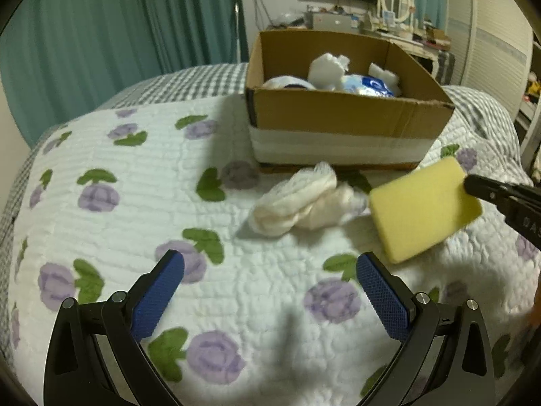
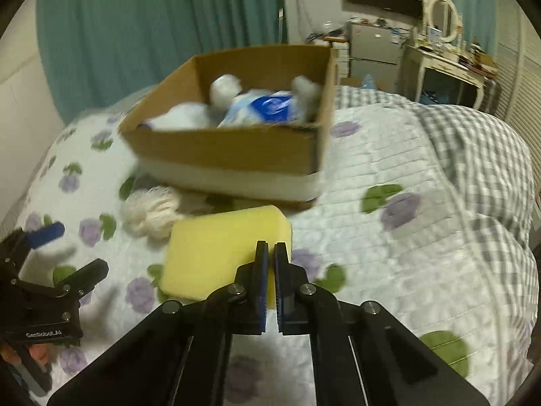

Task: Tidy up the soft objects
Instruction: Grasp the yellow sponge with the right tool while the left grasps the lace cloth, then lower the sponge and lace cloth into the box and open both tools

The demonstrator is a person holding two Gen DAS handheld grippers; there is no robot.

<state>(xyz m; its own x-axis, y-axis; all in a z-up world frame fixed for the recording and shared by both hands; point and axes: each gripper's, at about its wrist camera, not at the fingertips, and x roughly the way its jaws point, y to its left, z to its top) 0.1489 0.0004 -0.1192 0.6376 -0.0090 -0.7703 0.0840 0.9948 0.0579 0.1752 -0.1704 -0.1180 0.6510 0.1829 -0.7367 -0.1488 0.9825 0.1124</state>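
A yellow sponge (image 1: 424,208) is pinched at its right edge by my right gripper (image 2: 270,248), which holds it above the bed; in the right wrist view the sponge (image 2: 219,250) juts left of the shut fingers. A white mesh cloth bundle (image 1: 301,199) lies on the quilt in front of the cardboard box (image 1: 338,115), also seen in the right wrist view (image 2: 152,215). The box (image 2: 230,150) holds white soft items and a blue-and-white pack (image 2: 267,106). My left gripper (image 1: 270,267) is open and empty, hovering over the quilt short of the bundle.
The bed carries a white quilt with purple flowers (image 1: 135,176) and a grey checked blanket (image 2: 473,155) on the right. Teal curtains (image 1: 101,34) hang behind. A dressing table with a mirror (image 2: 443,34) stands at the back right.
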